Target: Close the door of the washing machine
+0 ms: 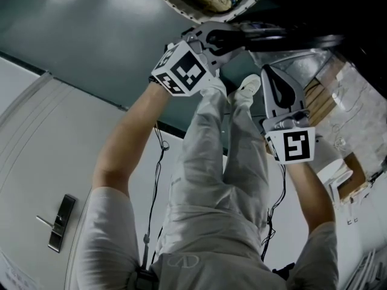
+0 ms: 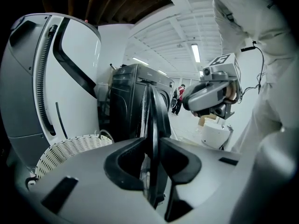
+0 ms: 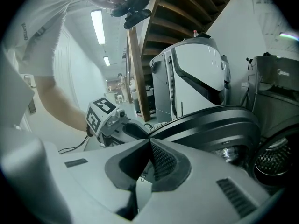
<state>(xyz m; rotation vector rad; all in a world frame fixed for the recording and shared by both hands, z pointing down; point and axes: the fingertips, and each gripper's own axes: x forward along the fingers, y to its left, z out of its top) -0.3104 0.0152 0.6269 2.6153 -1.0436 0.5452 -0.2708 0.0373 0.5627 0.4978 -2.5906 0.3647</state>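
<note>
I am pinching the edge of the washing machine door (image 2: 157, 107) between the left gripper (image 2: 152, 143) fingers, with its dark rim rising straight up past their tips. I am holding the right gripper (image 3: 149, 143) fingers pressed together and empty, and the door is lying just beyond their tips, to the right.

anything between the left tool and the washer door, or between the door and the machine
No: the rim of the door sits between the jaws of the left tool, and nothing visible blocks the gap to the washing machine.
</note>
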